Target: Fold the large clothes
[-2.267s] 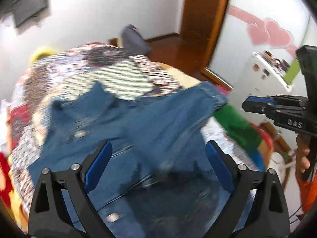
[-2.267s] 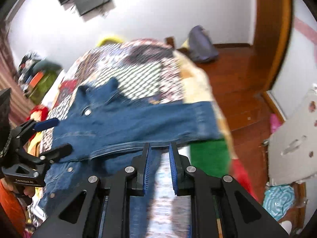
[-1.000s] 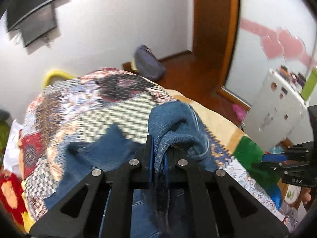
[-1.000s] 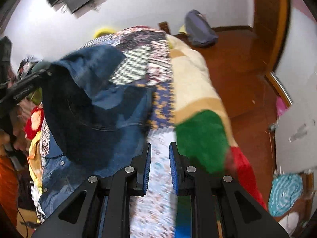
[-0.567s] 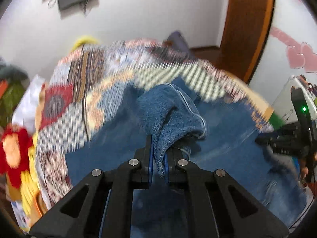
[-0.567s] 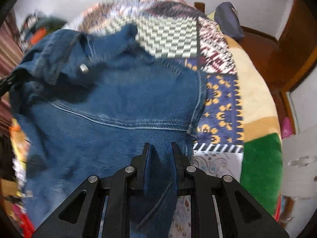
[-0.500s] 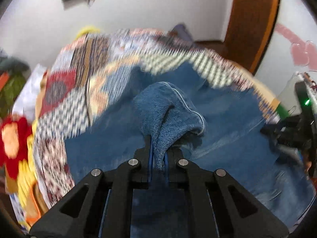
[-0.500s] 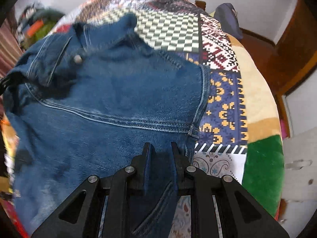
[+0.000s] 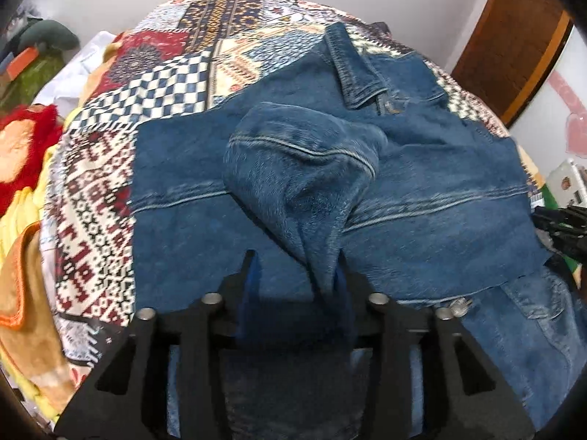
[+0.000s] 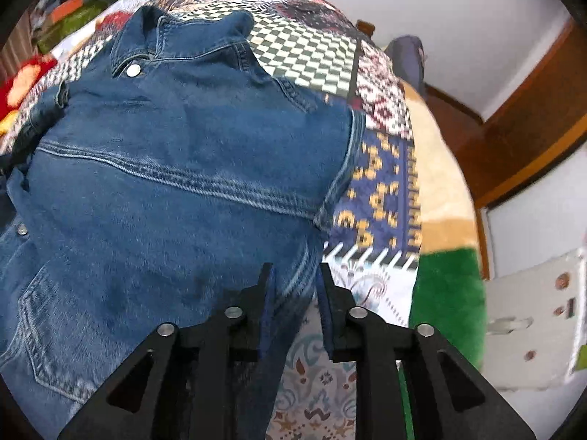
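A blue denim jacket [image 9: 422,183] lies spread on the patchwork quilt [image 9: 165,84]. Its collar [image 10: 183,42] and a metal snap button [image 10: 132,70] point away from me. My left gripper [image 9: 297,278] is open low over the jacket; a bunched sleeve fold [image 9: 301,168] rests against its right finger [image 9: 346,293]. My right gripper [image 10: 295,286] has its jaws partly apart around the jacket's right side edge [image 10: 297,275], just above the quilt [image 10: 381,190]. The right gripper shows at the right edge of the left wrist view [image 9: 561,227].
The bed's right edge carries a beige and green fleece blanket [image 10: 447,286]. A wooden door [image 9: 513,36] and wooden floor lie beyond. Red and yellow plush items [image 9: 22,154] pile at the bed's left. A white cabinet [image 10: 532,315] stands at the right.
The left gripper carried the sleeve across the jacket, lowered it and opened, so the fold now rests loose. The right gripper's jaws parted slightly at the jacket's side edge.
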`<state>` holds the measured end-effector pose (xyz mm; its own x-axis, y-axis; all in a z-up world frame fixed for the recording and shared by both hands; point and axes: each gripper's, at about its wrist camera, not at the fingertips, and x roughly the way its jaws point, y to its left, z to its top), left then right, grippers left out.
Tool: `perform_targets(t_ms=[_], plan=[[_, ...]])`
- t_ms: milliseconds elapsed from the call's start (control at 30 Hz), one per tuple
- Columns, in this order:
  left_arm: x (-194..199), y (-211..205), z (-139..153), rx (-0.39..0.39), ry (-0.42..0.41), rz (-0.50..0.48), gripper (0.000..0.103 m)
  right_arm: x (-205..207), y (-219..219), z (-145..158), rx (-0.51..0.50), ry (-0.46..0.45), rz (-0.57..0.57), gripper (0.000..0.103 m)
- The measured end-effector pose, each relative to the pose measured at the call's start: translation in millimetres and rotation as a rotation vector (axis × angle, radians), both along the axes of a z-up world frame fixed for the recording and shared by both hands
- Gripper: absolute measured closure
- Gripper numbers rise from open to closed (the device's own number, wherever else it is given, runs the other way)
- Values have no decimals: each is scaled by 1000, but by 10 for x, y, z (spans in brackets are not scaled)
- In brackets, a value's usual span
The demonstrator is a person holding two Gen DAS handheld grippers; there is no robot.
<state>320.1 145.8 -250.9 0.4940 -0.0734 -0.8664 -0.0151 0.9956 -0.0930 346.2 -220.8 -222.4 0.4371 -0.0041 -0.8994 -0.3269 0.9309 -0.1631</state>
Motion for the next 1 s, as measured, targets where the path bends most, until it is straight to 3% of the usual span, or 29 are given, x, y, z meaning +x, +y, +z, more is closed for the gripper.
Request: perform_targets(t_ms=[233, 267, 300, 367, 433, 533, 733, 867, 1000], plan=[[-237, 95, -44, -1, 16, 29, 54, -49, -254, -60, 143, 68, -48, 83], [-282, 108, -62, 6, 21, 37, 52, -61, -285, -67, 159, 71, -53, 78], [-303, 109, -71, 12, 27, 43, 51, -65, -306, -78, 162, 71, -60, 73], [-353, 148, -97, 5, 39, 59, 51, -79, -342, -98, 104, 43, -89, 32], [-401, 171, -105, -2, 46, 72, 51, -121, -374, -99, 39, -7, -102, 20], [-449, 247, -146, -3, 71, 90, 51, -147, -452, -86, 83, 10, -108, 20], [-531, 478, -82, -85, 69, 126, 51, -168, -482, 46, 136, 18, -135, 20], [-554, 706, 150, -81, 23, 186, 51, -94, -414, 208, 187, -2, -117, 20], [-444, 933, 296, -25, -4, 229, 45, 7, -317, 359, 241, -15, -94, 20]])
